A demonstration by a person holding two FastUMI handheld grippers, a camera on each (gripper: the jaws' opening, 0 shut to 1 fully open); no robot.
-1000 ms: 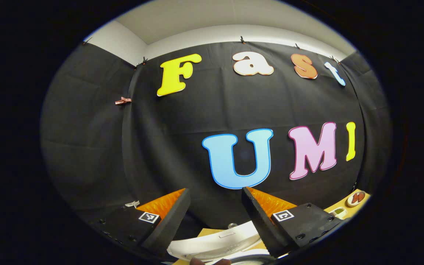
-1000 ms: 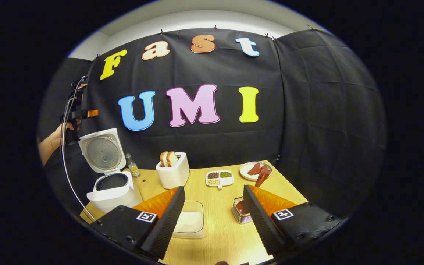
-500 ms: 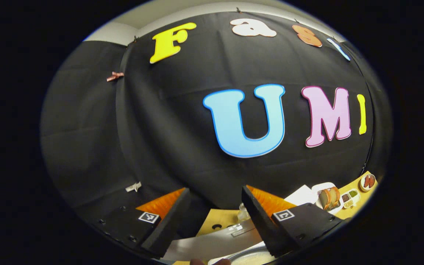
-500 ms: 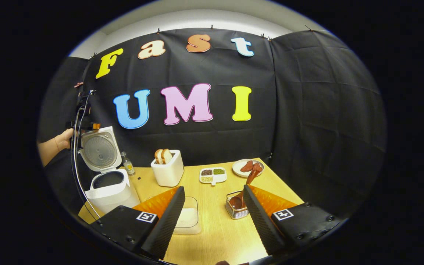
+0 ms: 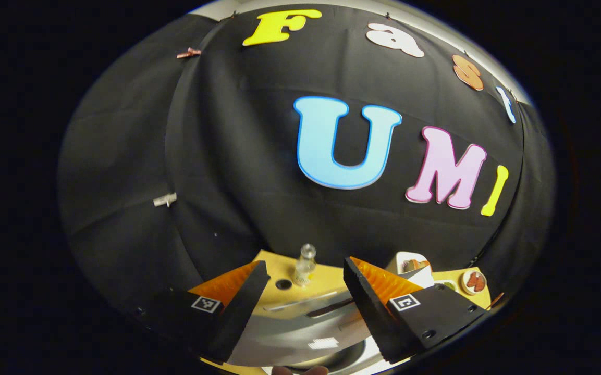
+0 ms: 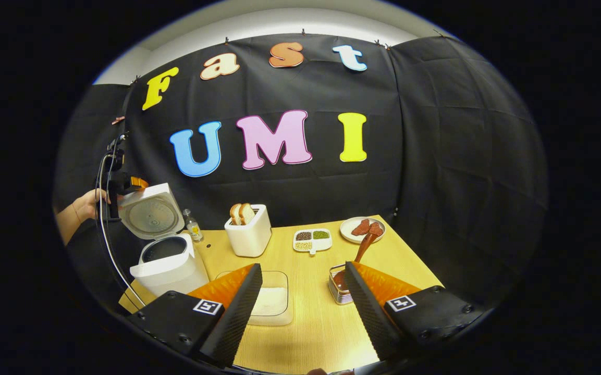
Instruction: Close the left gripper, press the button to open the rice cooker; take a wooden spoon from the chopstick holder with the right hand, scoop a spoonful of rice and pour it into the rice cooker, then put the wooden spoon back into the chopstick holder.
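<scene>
The rice cooker (image 6: 167, 265) stands at the left end of the wooden table (image 6: 326, 323) with its lid (image 6: 149, 211) raised and tilted back, the dark pot inside showing. The left gripper (image 6: 125, 183) hangs just above and behind that lid, held by a hand (image 6: 87, 203); in the left gripper view its own fingers (image 5: 245, 307) stand spread with nothing between them, the lid's grey underside (image 5: 305, 328) lying below them and a small glass bottle (image 5: 304, 264) on the table beyond.

The right gripper (image 6: 303, 307) hovers over the near edge of the table, fingers parted and empty. Between them, farther off, sit a clear container of rice (image 6: 270, 302) on the left and the chopstick holder (image 6: 339, 286) on the right — the wooden spoon (image 6: 357, 255) stands in it, handle leaning up and back. The right finger partly covers the holder. Behind are a white toaster (image 6: 248, 234) with two bread slices, a divided dish of beans (image 6: 311, 240) and a plate (image 6: 363, 229) of reddish pieces, all well apart from the cooker.
</scene>
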